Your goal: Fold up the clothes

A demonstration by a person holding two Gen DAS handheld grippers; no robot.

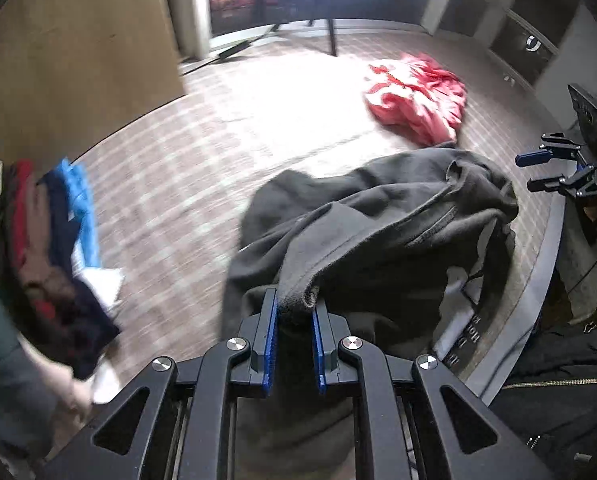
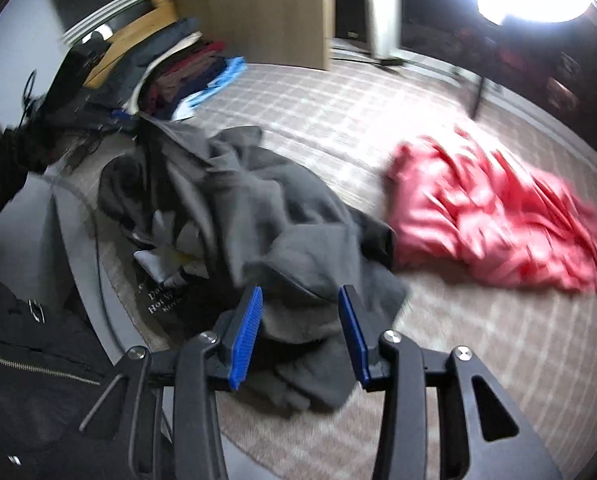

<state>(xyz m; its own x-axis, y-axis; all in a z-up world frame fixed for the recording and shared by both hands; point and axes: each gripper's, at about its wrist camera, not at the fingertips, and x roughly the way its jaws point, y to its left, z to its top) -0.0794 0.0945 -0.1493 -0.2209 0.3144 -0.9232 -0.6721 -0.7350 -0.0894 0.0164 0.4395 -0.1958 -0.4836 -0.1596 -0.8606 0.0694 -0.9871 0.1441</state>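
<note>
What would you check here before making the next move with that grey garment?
1. Left tool has hold of the grey garment: ok, its jaws pinch an edge of the cloth.
2. Right tool ready to take a second hold: ok, open, with the garment's near edge between its jaws.
3. Garment spread flat for folding: not ok, it lies bunched in a heap.
4. Free checked surface to lay it out: ok, bare area to the left of the heap.
5. Pink garment out of the way: ok, it lies apart on the right.
6. Which part of the garment is held: cannot tell.
</note>
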